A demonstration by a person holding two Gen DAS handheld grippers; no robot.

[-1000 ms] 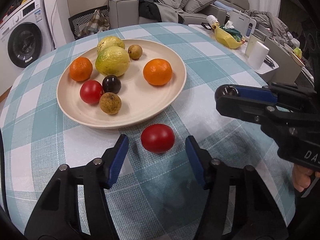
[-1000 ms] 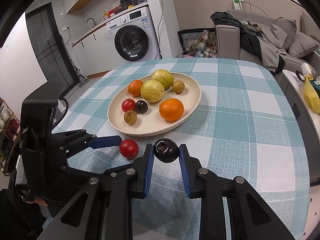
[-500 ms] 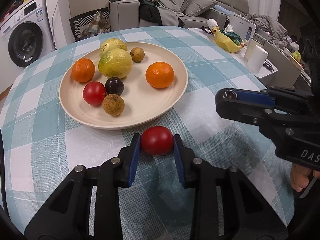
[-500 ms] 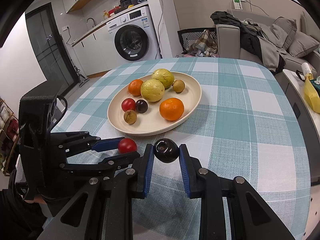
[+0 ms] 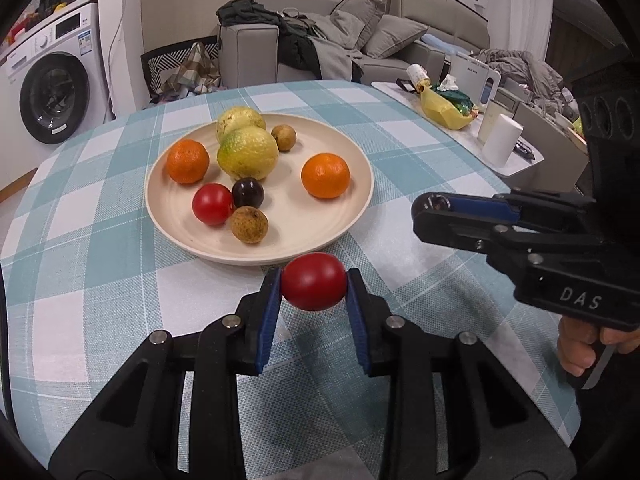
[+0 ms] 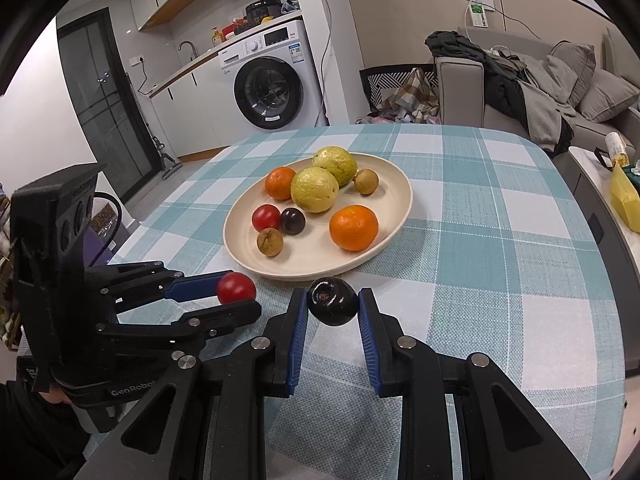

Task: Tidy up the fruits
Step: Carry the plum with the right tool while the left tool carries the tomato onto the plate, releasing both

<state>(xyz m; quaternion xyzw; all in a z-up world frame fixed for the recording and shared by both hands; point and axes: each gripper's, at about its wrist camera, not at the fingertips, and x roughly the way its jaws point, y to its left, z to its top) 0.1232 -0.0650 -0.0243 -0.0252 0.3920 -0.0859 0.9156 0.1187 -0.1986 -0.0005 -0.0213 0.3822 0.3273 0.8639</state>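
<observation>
My left gripper (image 5: 313, 288) is shut on a red tomato (image 5: 313, 286) and holds it just above the checked cloth, in front of the near rim of the cream plate (image 5: 352, 160). It also shows in the right wrist view (image 6: 236, 290) with the tomato (image 6: 236, 287). My right gripper (image 6: 333, 308) is shut on a dark purple fruit (image 6: 333, 307), close to the plate's near rim (image 6: 400, 184). The plate holds two oranges, two green-yellow guavas, a tomato, a dark plum and two small brown fruits.
The round table (image 5: 80, 280) has a teal and white checked cloth. A side table (image 5: 500, 152) with a white cup, a yellow bag and clutter stands to the right. A sofa and a washing machine (image 6: 268, 92) are behind.
My left gripper closed on the red tomato and lifted it off the cloth toward the plate's rim. My right gripper still holds the dark fruit and has barely moved.
</observation>
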